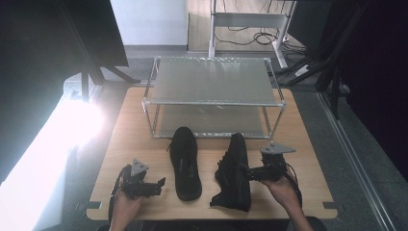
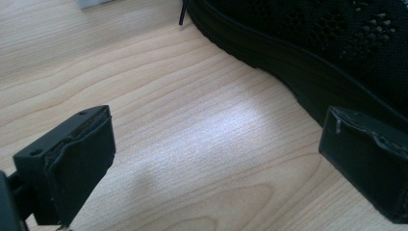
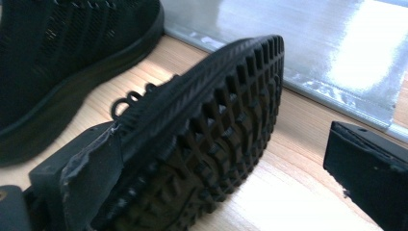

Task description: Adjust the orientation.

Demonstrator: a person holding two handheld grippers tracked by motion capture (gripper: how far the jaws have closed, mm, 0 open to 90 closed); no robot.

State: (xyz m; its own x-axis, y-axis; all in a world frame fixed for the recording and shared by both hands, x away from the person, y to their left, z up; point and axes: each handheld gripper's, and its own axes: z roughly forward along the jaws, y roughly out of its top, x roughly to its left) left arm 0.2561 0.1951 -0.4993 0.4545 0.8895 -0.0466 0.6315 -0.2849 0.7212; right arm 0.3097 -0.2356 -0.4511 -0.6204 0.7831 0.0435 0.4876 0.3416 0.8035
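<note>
Table: pale wooden tabletop (image 1: 298, 159); it carries 2 shoes, a rack and both grippers

Rack: 2-shelf metal-framed rack with grey mesh shelves (image 1: 211, 82) at the far middle of the table; its lower shelf edge runs behind the shoes in the right gripper view (image 3: 308, 53)

Left shoe: black knit lace-up shoe lying flat on its sole (image 1: 185, 163), toe towards the rack; its dark sole rim crosses the upper right of the left gripper view (image 2: 308, 67)

Right shoe: black shoe tipped onto its side (image 1: 235, 172), just right of the first; its lugged tread faces the right gripper's camera (image 3: 216, 139)

Left gripper: black 2-jaw gripper (image 1: 155, 185) low over the table, just left of the flat shoe; jaws spread wide with bare wood between them (image 2: 216, 154); the right-hand pad sits close by the sole rim, contact cannot be told

Right gripper: black 2-jaw gripper (image 1: 250, 172) at the tipped shoe's sole side; jaws wide (image 3: 221, 173); 1 pad lies along the sole's edge, the other stands clear beside the tread
</note>
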